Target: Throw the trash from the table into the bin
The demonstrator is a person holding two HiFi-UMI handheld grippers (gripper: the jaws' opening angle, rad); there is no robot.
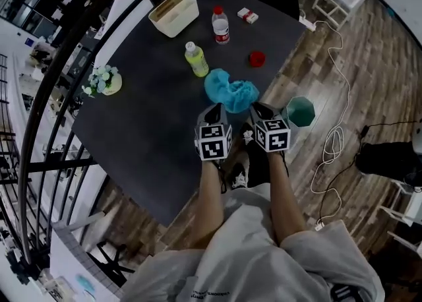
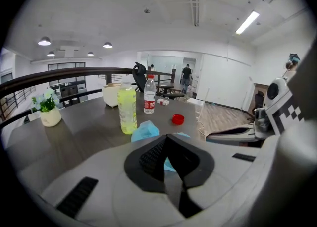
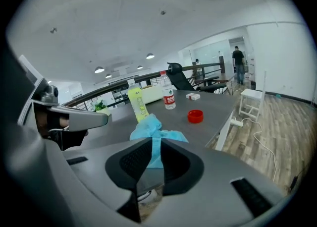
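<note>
The left gripper fingers were pressed together at the tips. The right gripper fingers stood slightly spread. Crumpled blue trash lay on the tabletop, just ahead of both.

On table: crumpled cloth being kept at near edge | bottle just behind it, lid behind-right | second bottle, box, packet being kept farther back | bin being kept on floor, right of cloth

Head view looks steeply down — both gripper views share the table ahead.
</note>
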